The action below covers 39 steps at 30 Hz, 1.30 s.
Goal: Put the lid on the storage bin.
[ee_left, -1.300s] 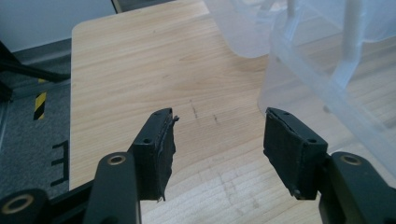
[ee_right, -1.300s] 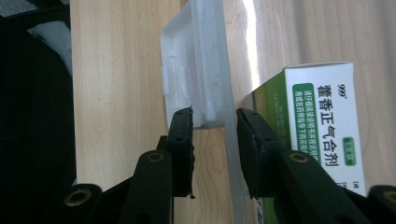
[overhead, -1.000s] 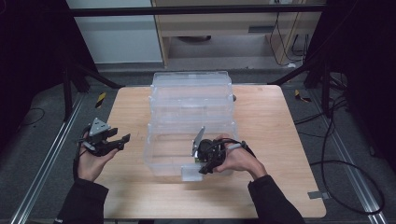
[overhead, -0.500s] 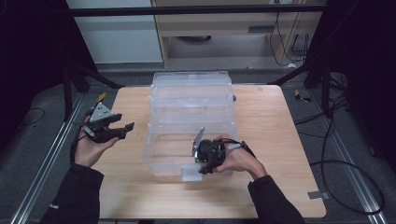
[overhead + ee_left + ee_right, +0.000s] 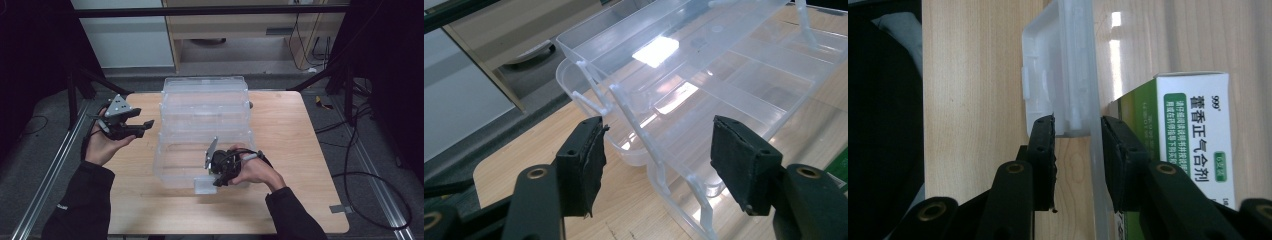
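Clear plastic tiered organiser box [image 5: 205, 125]: high view, middle of light wooden table [image 5: 300, 150], trays fanned open.
Left gripper [image 5: 142, 125]: high view, in the air left of box, apart from it.
Right gripper [image 5: 212, 177]: high view, at box's near front wall.
Left gripper view: jaws wide apart, nothing between, box beyond.
Right gripper view: pads clamp front wall and translucent latch [image 5: 1058, 70]; green-and-white carton [image 5: 1193, 145] inside.

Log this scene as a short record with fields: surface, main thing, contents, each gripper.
surface: wooden table
main thing: clear tiered plastic box, opened out in steps
contents: green and white carton behind the front wall
left gripper: jaws open, nothing between them, held left of the box, apart from it
right gripper: shut on the box's front latch
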### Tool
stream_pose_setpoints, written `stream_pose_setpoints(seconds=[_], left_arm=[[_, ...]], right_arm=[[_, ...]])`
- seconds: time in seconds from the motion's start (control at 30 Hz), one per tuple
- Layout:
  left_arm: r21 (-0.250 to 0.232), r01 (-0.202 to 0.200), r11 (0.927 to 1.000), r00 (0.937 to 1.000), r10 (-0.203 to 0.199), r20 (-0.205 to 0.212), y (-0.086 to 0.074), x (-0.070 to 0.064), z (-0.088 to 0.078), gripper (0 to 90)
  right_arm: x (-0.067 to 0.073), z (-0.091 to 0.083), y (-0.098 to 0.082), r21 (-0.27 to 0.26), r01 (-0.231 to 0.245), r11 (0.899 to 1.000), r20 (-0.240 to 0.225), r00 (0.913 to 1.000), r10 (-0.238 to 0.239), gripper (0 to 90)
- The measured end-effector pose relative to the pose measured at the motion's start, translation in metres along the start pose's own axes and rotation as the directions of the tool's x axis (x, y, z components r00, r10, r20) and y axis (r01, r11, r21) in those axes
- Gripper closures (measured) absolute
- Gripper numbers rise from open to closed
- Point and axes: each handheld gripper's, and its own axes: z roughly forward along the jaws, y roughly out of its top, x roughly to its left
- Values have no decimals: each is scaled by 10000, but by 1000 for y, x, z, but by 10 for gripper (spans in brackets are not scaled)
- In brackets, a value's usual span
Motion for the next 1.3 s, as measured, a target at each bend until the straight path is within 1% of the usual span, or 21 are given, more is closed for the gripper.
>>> stream_pose_setpoints(seconds=[0.13, 0.17, 0.37, 0.43, 0.57, 0.67, 0.77, 0.87, 0.9, 0.97, 1.0, 1.03, 1.07, 1.13, 1.17, 1.23, 1.3], left_arm=[[35, -306, 9995, 9994, 306, 143, 9, 0, 0, 377], [-21, -314, 9995, 9993, 314, 184, 11, -1, 1, 375], [-75, -578, 9983, 9977, 580, 351, 20, -2, 5, 371], [-109, -628, 9980, 9970, 633, 437, 23, -2, 7, 371], [16, -895, 9960, 9945, 893, 545, 27, -1, 11, 364], [40, -999, 9950, 9931, 995, 624, 31, -1, 14, 359], [-21, -1118, 9937, 9907, 1116, 774, 35, -3, 17, 356], [89, -1425, 9898, 9858, 1411, 913, 39, -5, 21, 352], [24, -1441, 9896, 9850, 1432, 961, 39, -6, 23, 351], [64, -1557, 9878, 9819, 1541, 1098, 42, -7, 25, 350], [149, -1717, 9850, 9788, 1688, 1162, 43, -7, 26, 349], [113, -1733, 9848, 9777, 1706, 1223, 45, -8, 28, 349], [176, -1838, 9828, 9756, 1803, 1251, 46, -8, 29, 349], [248, -2063, 9782, 9699, 2010, 1377, 50, -8, 30, 348], [219, -2053, 9785, 9690, 2001, 1451, 52, -8, 31, 348], [311, -2291, 9729, 9622, 2215, 1581, 55, -8, 33, 348], [302, -2380, 9708, 9580, 2296, 1717, 57, -9, 35, 348]], right_arm=[[0, 0, 1, 60, 37, 10000, -29, 10000, -37, 682], [0, 0, 1, 45, 38, 10000, -19, 10000, -38, 682], [1, 0, 6, 444, 209, 9988, -25, 9998, -208, 685], [0, 0, 7, 468, 232, 9986, -30, 9997, -231, 685], [0, 0, 7, 487, 209, 9986, -62, 9998, -206, 685], [-1, 0, 7, 463, 181, 9988, -130, 9998, -175, 686], [-2, 0, 6, 457, 156, 9988, -144, 9998, -149, 686], [-1, 0, 6, 470, 197, 9987, -138, 9997, -191, 687], [-1, 0, 6, 461, 210, 9987, -132, 9997, -204, 687], [-1, 0, 6, 430, 181, 9989, -115, 9998, -177, 686], [-1, 0, 5, 389, 216, 9990, -102, 9997, -212, 686], [-1, 0, 5, 399, 223, 9990, -112, 9997, -219, 686], [-1, 0, 5, 390, 204, 9990, -97, 9998, -200, 687], [-1, 0, 5, 365, 210, 9991, -99, 9997, -207, 687], [-1, 0, 5, 350, 243, 9991, -107, 9997, -239, 687], [0, 0, 5, 361, 225, 9991, -102, 9997, -221, 687], [0, 0, 5, 342, 211, 9992, -124, 9997, -207, 687]])
